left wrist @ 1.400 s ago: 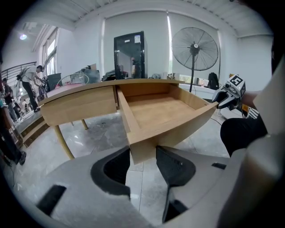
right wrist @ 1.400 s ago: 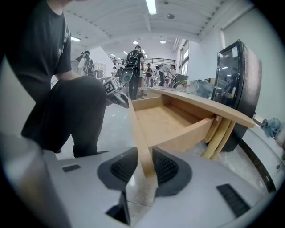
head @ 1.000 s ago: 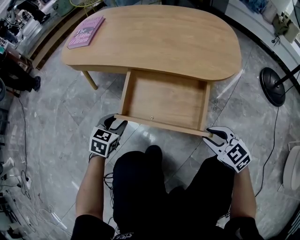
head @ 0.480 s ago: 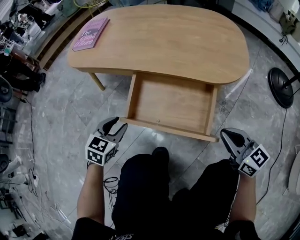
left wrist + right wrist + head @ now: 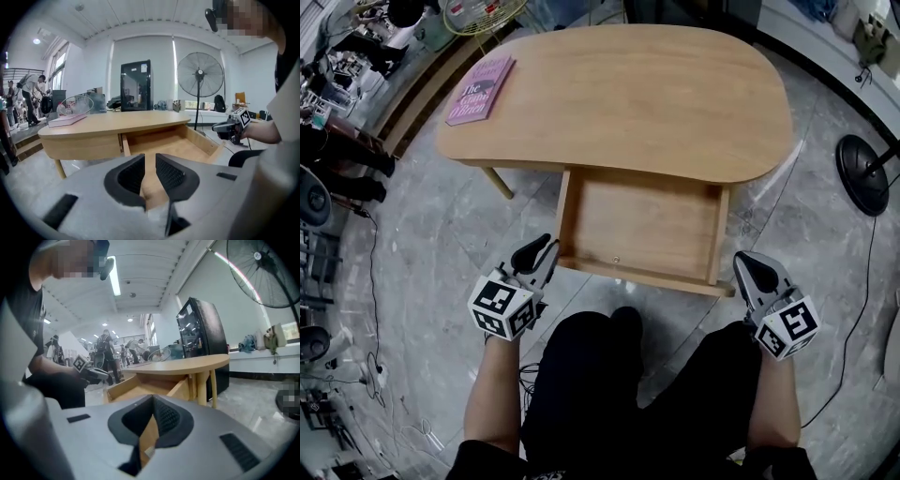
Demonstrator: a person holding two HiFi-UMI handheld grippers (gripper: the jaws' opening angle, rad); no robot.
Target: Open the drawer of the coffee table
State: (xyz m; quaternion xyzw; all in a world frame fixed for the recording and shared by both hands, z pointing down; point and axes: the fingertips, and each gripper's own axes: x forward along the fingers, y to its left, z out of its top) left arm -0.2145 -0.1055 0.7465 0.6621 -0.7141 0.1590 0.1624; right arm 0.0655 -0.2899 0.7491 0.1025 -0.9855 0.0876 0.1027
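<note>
The light wooden coffee table (image 5: 628,94) has its drawer (image 5: 642,272) pulled out toward me, with nothing inside. My left gripper (image 5: 544,251) hovers just left of the drawer's front left corner, apart from it. Its jaws have just been closing; a narrow gap remains and nothing is between them (image 5: 150,161). My right gripper (image 5: 748,262) hangs beside the front right corner, not touching it, jaws shut with nothing in them (image 5: 152,404). The drawer (image 5: 164,145) lies ahead in the left gripper view, and its corner (image 5: 136,385) shows past the jaws in the right gripper view.
A pink book (image 5: 480,89) lies on the tabletop's far left. A standing fan's round base (image 5: 862,173) is on the floor at the right. Cables (image 5: 366,281) run over the tiles at left. My dark-clothed knees (image 5: 609,375) are just before the drawer.
Both grippers came off the drawer front's ends and rose a little. The right jaws went from open to shut. The left jaws narrowed.
</note>
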